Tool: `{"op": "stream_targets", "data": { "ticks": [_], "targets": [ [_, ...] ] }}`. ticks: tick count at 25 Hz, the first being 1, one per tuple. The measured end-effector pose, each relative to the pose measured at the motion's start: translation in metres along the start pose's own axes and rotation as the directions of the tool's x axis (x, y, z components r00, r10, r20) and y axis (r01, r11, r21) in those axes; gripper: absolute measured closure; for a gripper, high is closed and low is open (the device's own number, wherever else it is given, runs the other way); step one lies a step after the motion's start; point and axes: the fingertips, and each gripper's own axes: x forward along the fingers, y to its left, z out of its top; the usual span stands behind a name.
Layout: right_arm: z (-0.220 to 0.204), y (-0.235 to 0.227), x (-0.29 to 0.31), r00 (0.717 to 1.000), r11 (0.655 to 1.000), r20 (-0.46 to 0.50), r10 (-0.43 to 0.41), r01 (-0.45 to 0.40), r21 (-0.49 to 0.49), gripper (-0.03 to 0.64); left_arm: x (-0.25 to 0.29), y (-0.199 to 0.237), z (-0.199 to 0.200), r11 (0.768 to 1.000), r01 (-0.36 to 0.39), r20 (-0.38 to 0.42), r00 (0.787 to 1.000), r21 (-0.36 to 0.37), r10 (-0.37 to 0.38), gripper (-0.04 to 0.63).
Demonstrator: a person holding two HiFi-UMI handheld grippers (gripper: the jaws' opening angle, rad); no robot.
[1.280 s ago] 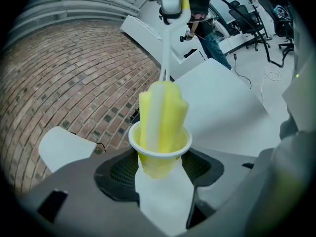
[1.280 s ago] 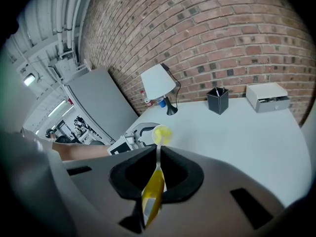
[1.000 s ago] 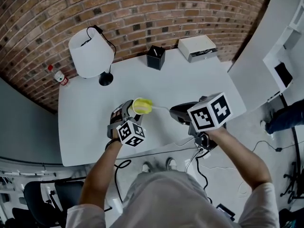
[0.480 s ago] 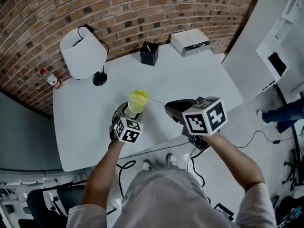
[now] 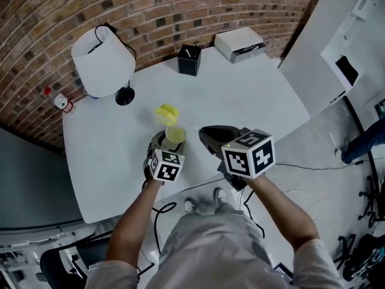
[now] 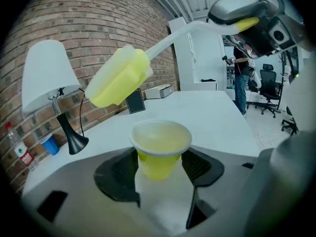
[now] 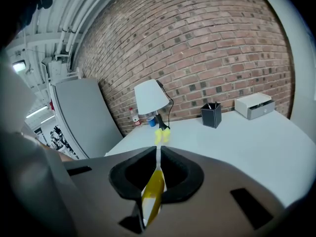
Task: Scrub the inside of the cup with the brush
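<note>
A small yellow cup [image 5: 175, 136] [image 6: 160, 149] stands upright between the jaws of my left gripper [image 5: 166, 141] [image 6: 163, 169], which is shut on it. The cup's mouth is open and nothing is inside it. My right gripper [image 5: 207, 136] [image 7: 158, 174] is shut on the white and yellow handle of the brush [image 7: 153, 191]. The yellow brush head [image 5: 166, 112] [image 6: 118, 78] [image 7: 162, 135] hangs above and beyond the cup, clear of its rim.
On the white table [image 5: 246, 89] stand a white lamp [image 5: 101, 62], a black pen holder [image 5: 189, 59], a white box [image 5: 240, 44] and a small bottle [image 5: 58, 102] at the far edge. A brick wall [image 5: 180, 5] runs behind.
The brush head was at the cup's mouth a second ago. It has lifted out and now hangs past the cup. Both grippers shifted slightly towards me.
</note>
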Motion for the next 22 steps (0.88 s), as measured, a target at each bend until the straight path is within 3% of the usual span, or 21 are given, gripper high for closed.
{"op": "stream_targets", "data": {
  "ticks": [8, 12, 22],
  "targets": [
    [-0.011, 0.023, 0.024, 0.999, 0.999, 0.039, -0.032, 0.034, -0.037, 0.591, 0.001, 0.004, -0.007, 0.996, 0.051, 0.051, 0.998, -0.074, -0.047, 0.310],
    [-0.015, 0.027, 0.031, 0.998, 0.999, 0.047, -0.036, 0.037, -0.010, 0.591, 0.002, 0.008, -0.010, 0.991, 0.075, 0.063, 0.996, -0.106, -0.069, 0.310],
    [-0.019, 0.019, 0.031, 0.997, 0.998, 0.058, -0.057, 0.055, 0.044, 0.591, 0.006, 0.010, -0.023, 0.987, 0.090, 0.030, 0.996, -0.133, -0.087, 0.308]
  ]
}}
